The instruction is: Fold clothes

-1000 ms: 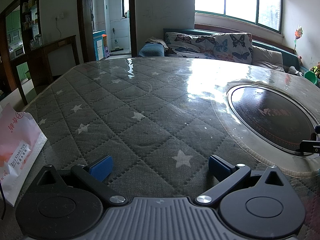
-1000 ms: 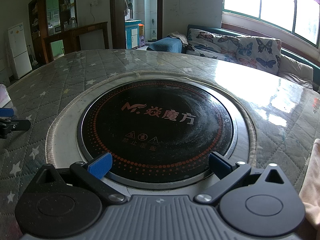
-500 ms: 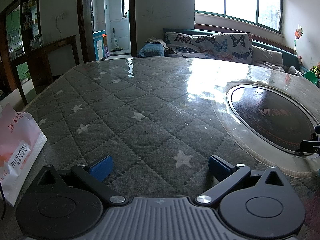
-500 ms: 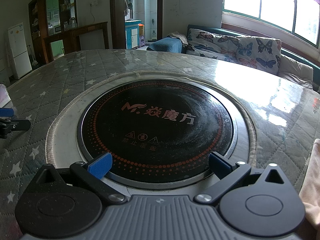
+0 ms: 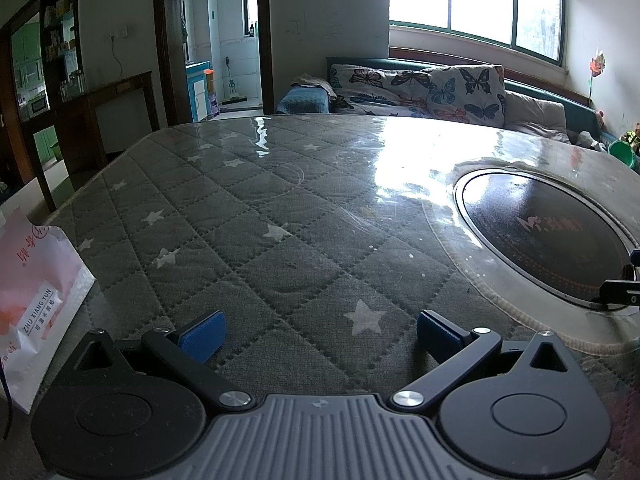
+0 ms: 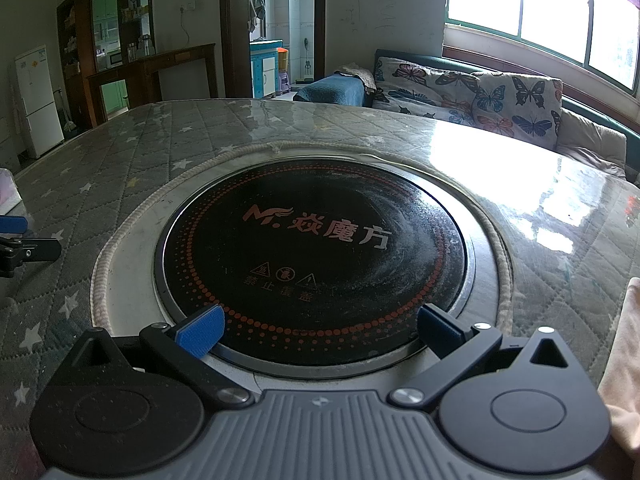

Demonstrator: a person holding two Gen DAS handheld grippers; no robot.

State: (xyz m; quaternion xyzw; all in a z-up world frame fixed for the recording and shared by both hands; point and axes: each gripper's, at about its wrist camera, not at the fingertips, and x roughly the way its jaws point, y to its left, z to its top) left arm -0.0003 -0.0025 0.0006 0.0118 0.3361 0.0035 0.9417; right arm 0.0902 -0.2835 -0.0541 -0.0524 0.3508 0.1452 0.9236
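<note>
My left gripper [image 5: 320, 334] is open and empty, low over the grey quilted star-pattern table cover [image 5: 260, 216]. My right gripper [image 6: 320, 330] is open and empty, over the near rim of the round black cooktop [image 6: 316, 248] set in the table. A pale peach cloth [image 6: 624, 364] shows only as an edge at the far right of the right wrist view, to the right of my right gripper. Each gripper's finger shows at the edge of the other's view: the right one's finger [image 5: 624, 288] in the left wrist view, the left one's finger [image 6: 24, 248] in the right wrist view.
A pink and white paper bag [image 5: 36, 300] lies at the table's left edge. The cooktop [image 5: 548, 236] sits to the right of my left gripper. A butterfly-print sofa [image 6: 480, 92] stands beyond the table under the window. A doorway [image 5: 220, 40] and wooden shelves are behind.
</note>
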